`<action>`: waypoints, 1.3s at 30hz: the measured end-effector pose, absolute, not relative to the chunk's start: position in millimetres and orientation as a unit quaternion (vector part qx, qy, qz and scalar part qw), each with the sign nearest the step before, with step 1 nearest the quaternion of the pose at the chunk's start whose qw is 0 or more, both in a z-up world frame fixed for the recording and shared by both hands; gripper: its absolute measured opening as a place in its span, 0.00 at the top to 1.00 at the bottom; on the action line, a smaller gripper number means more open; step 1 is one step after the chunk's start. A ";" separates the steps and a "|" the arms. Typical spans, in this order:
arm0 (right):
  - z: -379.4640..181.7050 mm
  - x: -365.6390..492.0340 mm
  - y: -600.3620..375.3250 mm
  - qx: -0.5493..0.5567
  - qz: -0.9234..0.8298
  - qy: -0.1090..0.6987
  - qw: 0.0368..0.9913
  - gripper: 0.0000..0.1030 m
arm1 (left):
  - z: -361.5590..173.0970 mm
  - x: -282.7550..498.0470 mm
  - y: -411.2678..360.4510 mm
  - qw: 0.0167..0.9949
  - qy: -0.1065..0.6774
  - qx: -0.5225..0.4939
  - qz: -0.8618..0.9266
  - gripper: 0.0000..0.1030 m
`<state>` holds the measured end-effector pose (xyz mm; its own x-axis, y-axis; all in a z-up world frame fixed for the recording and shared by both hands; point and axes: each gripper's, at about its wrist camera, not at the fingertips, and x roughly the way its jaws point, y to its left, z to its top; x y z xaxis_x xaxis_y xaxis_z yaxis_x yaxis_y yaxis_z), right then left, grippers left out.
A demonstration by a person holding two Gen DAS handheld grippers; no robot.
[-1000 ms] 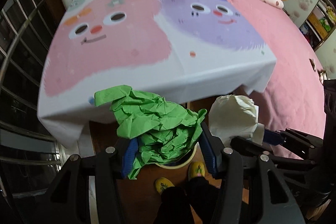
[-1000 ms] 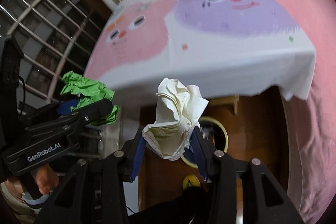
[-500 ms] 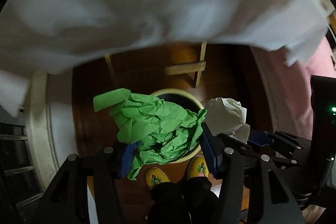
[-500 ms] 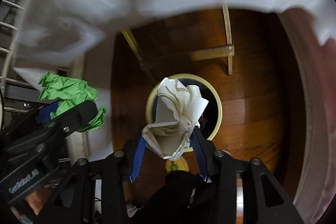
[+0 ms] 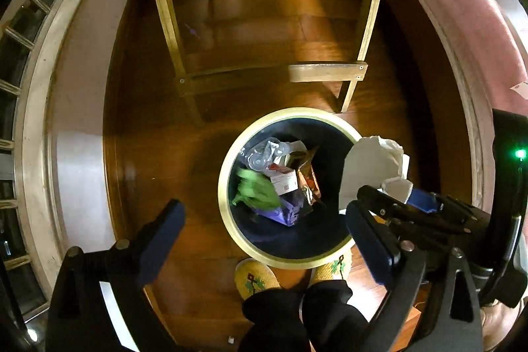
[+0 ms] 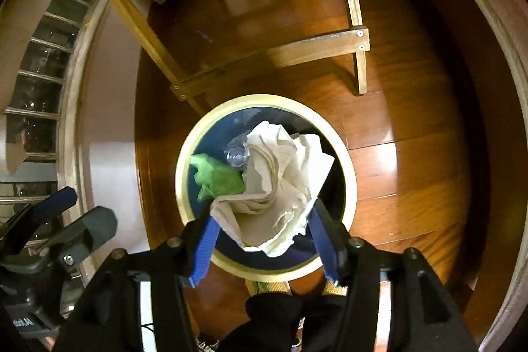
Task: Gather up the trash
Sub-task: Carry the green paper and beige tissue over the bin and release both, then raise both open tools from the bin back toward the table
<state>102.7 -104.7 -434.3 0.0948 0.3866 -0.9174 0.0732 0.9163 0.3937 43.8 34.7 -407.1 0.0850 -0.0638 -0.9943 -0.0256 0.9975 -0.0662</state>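
The round bin (image 5: 225, 187) with a cream rim stands on the wooden floor right below both grippers. My left gripper (image 5: 267, 233) is open, its jaws opening wide with nothing between them. The crumpled green paper (image 5: 257, 192) is blurred inside the bin, on top of a clear plastic bottle and wrappers. My right gripper (image 6: 264, 236) hangs over the bin (image 6: 181, 174), its jaws opening. The crumpled white paper (image 6: 280, 180) still sits between its blue pads and touches both. The left wrist view shows that white paper (image 5: 373, 167) over the bin's right rim.
Wooden table legs and a crossbar (image 5: 326, 73) stand just beyond the bin. A person's feet in yellow slippers (image 5: 254, 279) are at the bin's near edge. A pink bedcover (image 5: 478, 22) hangs at the right, and a window grille (image 6: 39, 71) is at the left.
Both grippers have dropped from table height to just above the bin. The left jaws have spread and the green paper has fallen in. The right jaws are wider around the white paper.
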 end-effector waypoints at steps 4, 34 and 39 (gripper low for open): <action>-431.5 106.4 -102.6 0.166 0.111 0.663 0.721 0.35 | -405.4 47.7 36.1 0.730 0.683 -0.029 -0.012 0.06; -183.7 85.6 -136.2 0.194 0.109 0.591 0.775 0.26 | -142.5 50.9 40.2 0.801 0.599 -0.020 -0.022 0.06; -120.7 81.3 -141.3 0.190 0.114 0.562 0.797 0.26 | -75.9 52.5 43.4 0.826 0.563 -0.013 -0.035 0.06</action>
<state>81.3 -141.3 -120.7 0.3420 0.3944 -0.8529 0.0326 0.9021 0.4302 52.5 43.4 -75.9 0.3647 -0.0719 -0.9283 0.0433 0.9972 -0.0603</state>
